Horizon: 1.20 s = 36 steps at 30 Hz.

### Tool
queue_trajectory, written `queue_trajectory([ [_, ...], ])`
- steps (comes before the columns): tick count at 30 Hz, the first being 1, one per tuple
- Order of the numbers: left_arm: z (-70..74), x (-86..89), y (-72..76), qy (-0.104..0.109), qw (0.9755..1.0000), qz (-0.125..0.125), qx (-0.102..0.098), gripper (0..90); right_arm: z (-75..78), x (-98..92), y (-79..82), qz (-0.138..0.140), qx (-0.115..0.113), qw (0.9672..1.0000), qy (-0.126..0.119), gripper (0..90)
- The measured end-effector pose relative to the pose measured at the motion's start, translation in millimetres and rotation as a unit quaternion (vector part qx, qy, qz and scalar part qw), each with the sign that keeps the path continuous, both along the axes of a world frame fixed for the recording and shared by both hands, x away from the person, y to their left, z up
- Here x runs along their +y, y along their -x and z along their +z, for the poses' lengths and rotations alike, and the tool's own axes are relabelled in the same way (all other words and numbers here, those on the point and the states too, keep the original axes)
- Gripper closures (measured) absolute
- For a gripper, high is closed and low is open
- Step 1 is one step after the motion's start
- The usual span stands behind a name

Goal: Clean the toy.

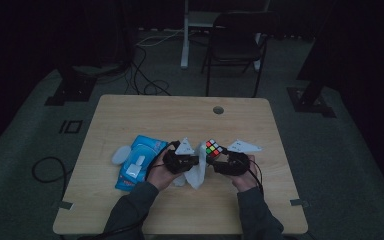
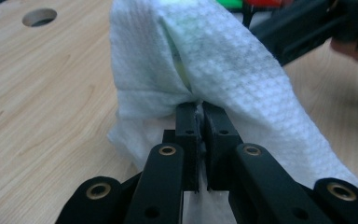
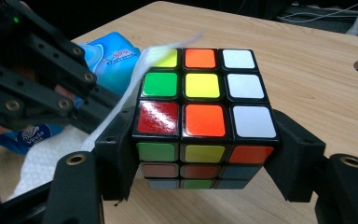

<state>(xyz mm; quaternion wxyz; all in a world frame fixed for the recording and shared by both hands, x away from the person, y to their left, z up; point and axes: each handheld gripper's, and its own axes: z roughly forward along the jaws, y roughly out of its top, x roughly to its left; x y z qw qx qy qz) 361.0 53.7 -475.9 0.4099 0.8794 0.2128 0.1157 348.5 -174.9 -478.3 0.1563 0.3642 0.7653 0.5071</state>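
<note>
We look down on a light wooden table [image 1: 130, 115] in a dim room, and we place everything against the scrambled, multicoloured plastic puzzle cube [image 3: 200, 116]. It sits near the table's middle, lifted just above the wood and clamped between the two black jaws of our right gripper [image 3: 205, 158], one pad pressed on each side face. Its top face shows red, orange, white, green and yellow squares.

Touching the cube's left side is a white, dimpled wet wipe [image 2: 223, 70], draped against that face. Our left gripper [image 2: 200, 116] pinches a bunched fold of this wipe, its black jaws drawn almost together on the cloth, and the rest of the sheet hangs down toward the table. From above, the left gripper [image 1: 200, 159] lies just left of the cube [image 1: 213, 148] and the right gripper [image 1: 215, 162] just below it, each held in one hand, with dark sleeves reaching in from the near edge.

Further left of the cube lies a flat, blue plastic pack of wipes [image 1: 137, 162] with a white flap, and beside that, farther from the cube, a small white oval lid [image 1: 120, 154]. Behind the cube, near the far edge, is a round cable hole [image 1: 218, 109] in the tabletop. Beyond the table stands a black chair [image 1: 235, 45].
</note>
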Motion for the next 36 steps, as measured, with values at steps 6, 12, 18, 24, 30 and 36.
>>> queue_trajectory([
  [6,-0.2,-1.2,0.8,-0.001,1.0000,-0.001,-0.002,86.6,0.0,-0.5,-0.2,0.000,0.002,1.0000,-0.002,34.3],
  [12,8.2,-0.4,3.1,0.011,0.9999,-0.004,-0.010,86.6,-2.0,2.9,0.1,0.002,0.000,0.9999,0.011,34.3],
  [18,14.9,1.4,4.6,0.023,0.9996,-0.006,-0.014,86.5,-3.8,6.2,0.4,0.005,0.001,0.9998,0.020,34.3],
  [24,19.0,0.5,7.0,0.030,0.9993,-0.011,-0.017,86.5,-5.6,8.2,0.2,0.007,0.003,0.9996,0.027,34.3],
  [30,20.7,-0.3,8.0,0.031,0.9992,-0.013,-0.020,86.5,-5.5,8.7,0.1,0.008,0.004,0.9995,0.030,34.3],
  [36,15.9,0.4,4.7,0.023,0.9996,-0.007,-0.018,86.4,-4.2,8.3,0.4,0.002,0.004,0.9996,0.030,34.3],
])
